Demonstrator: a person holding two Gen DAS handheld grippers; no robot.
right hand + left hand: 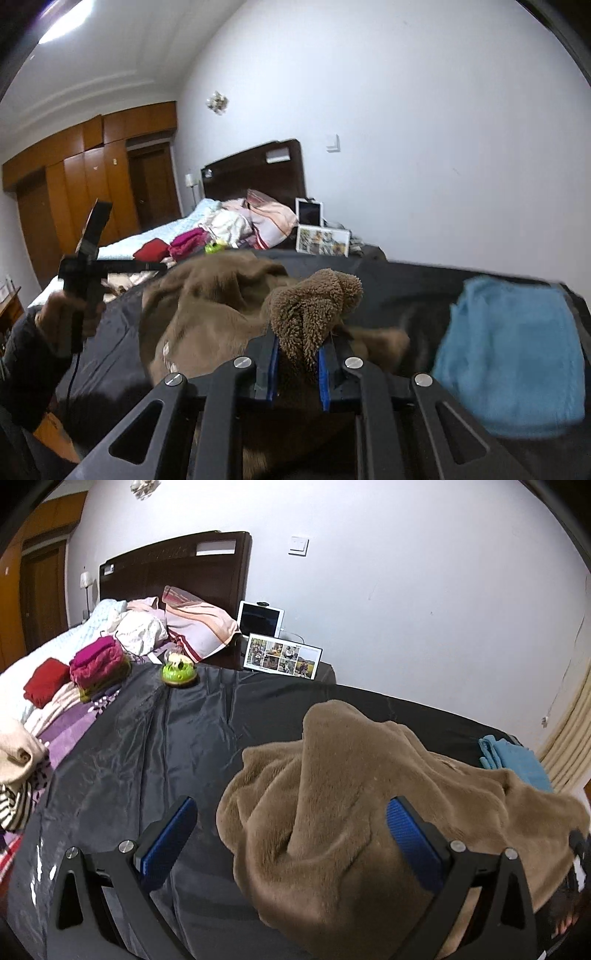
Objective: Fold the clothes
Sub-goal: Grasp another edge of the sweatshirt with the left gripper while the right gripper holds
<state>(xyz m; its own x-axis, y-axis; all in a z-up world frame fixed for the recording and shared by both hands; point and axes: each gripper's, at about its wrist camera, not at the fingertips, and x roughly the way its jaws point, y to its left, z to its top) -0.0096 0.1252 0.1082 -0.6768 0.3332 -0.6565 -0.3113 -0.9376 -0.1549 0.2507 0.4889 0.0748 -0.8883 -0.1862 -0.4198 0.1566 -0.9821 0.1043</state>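
Note:
A brown fleece garment (351, 794) lies bunched on a black sheet (147, 738) over the table. My left gripper (291, 823) is open, its blue pads wide apart, with the garment's left edge between them. My right gripper (298, 354) is shut on a fluffy fold of the brown garment (314, 299) and holds it up. The left gripper (88, 266) shows in the right wrist view, held in a hand above the sheet at the left. A folded blue towel (513, 354) lies right of the garment; it also shows in the left wrist view (513, 760).
A green toy (178, 672) and a photo frame (282, 657) stand at the sheet's far edge. A bed (55, 653) at the left carries folded red and magenta clothes (96, 662) and pillows. A tablet (260, 618) leans on the wall. A wardrobe (85, 184) stands far left.

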